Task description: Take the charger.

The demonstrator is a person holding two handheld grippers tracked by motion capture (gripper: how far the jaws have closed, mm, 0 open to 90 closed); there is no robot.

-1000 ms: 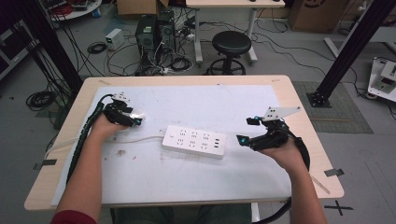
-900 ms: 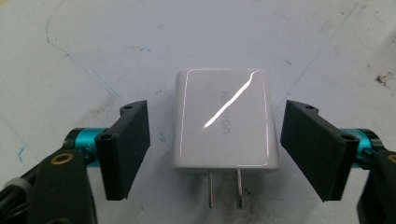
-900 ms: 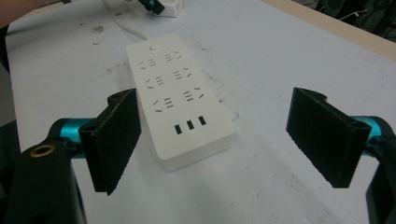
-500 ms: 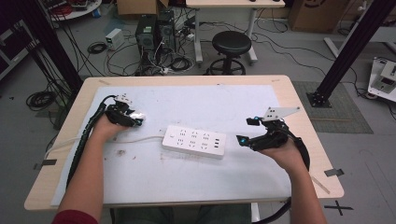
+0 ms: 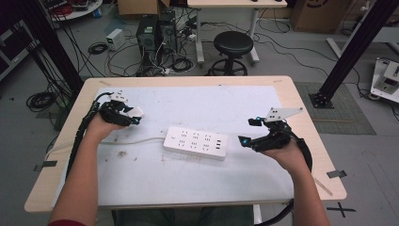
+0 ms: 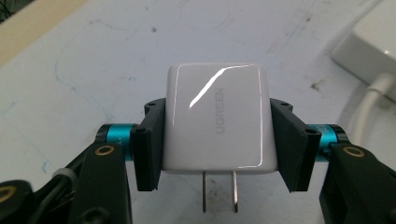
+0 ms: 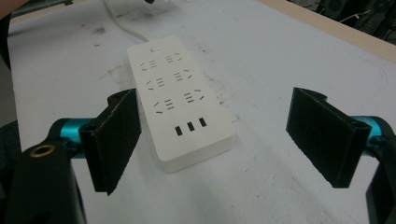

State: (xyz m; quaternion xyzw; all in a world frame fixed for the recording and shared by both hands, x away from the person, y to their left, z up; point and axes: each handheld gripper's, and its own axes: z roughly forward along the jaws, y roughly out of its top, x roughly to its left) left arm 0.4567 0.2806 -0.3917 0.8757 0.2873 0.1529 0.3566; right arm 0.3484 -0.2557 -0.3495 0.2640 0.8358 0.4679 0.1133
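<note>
White wall charger (image 6: 217,123) clamped by its two sides between the jaws of the left gripper (image 6: 217,140), prongs pointing back toward the camera, glossy face up — held just above the table (image 5: 197,188) at its left side, also seen as a small white block at the left gripper (image 5: 134,113) in the high view. Pick-up judged complete; plugging-in not yet begun. White power strip (image 5: 195,142) lying flat near the middle of the table, sockets up and all vacant, its white cord (image 5: 117,141) trailing leftward under the held charger. Charger and strip apart, with a stretch of bare tabletop between them. Right gripper (image 5: 245,132) poised just off the strip's right end, jaws spread wide and gripping nothing; from its own camera, right gripper (image 7: 215,140) framing the power strip (image 7: 180,98) lengthwise — probably placed to steady it. Remaining, as a judgement: turning the prongs downward, carrying the charger across to a free socket, pressing home.
</note>
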